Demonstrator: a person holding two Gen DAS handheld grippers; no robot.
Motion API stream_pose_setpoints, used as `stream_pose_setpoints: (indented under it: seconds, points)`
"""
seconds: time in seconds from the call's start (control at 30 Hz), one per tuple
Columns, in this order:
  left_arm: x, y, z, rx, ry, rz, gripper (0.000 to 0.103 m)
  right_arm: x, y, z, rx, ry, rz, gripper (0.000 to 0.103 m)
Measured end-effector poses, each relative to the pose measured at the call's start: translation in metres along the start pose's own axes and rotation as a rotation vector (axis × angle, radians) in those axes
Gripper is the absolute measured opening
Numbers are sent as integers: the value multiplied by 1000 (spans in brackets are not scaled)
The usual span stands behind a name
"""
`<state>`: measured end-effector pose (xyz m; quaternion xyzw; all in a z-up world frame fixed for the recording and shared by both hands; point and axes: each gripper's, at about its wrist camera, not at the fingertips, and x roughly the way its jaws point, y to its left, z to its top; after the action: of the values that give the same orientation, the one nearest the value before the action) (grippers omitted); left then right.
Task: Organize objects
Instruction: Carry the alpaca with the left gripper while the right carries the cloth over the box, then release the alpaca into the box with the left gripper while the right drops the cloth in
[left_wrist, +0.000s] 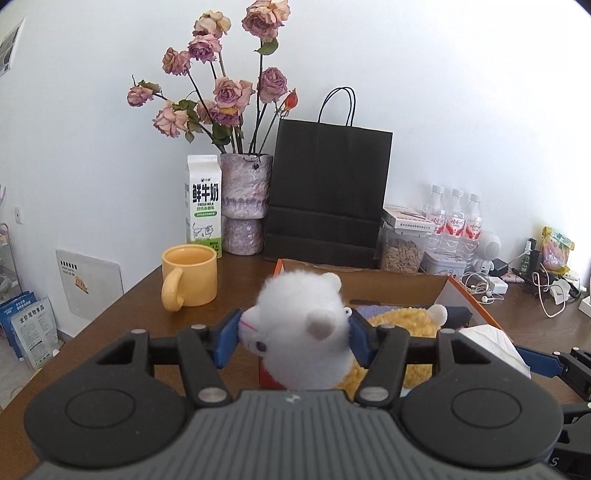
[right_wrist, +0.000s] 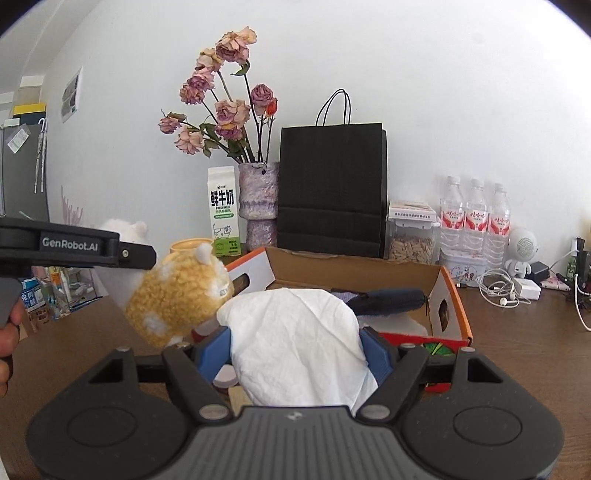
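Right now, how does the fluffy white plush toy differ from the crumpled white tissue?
The fluffy white plush toy is furry, with ears and an eye; the crumpled white tissue is smooth and creased. The toy sits in the left gripper, the tissue in the right gripper. Both are white, soft and pinched between blue pads.

Right tongs (right_wrist: 297, 354) clamp a white tissue (right_wrist: 295, 339) over the cardboard box (right_wrist: 354, 271), plush toy (right_wrist: 177, 295) alongside
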<state>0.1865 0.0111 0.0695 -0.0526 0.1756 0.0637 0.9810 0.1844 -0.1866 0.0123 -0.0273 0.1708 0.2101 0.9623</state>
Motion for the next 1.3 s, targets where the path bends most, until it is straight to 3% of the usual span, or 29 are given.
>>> stream_pose_setpoints:
  seconds: [0.33,0.7,0.93,1.0,1.03,1.07,1.13,1.3]
  points:
    - [63,-25,30,25,-32,22,61,51,-36,38,7,-34,-47,75]
    - [139,-48,32,40,-46,64,61,130,-70,63,-9,24,-86,75]
    - [172,-48,31,69,-2,53,63,165,-86,65,-12,77,-88,75]
    - [179,-47,30,69,13,47,75,170,-87,63,-20,89,-92,77]
    - [181,-45,30,67,21,41,85,172,-88,63,-24,95,-97,81]
    - [184,-44,30,66,27,40,103,174,-88,62,-28,105,-102,88]
    - [184,-43,28,70,26,43,103,177,-89,60,-35,123,-115,102]
    - [184,-41,29,65,42,32,103,176,-90,58,-25,131,-115,103]
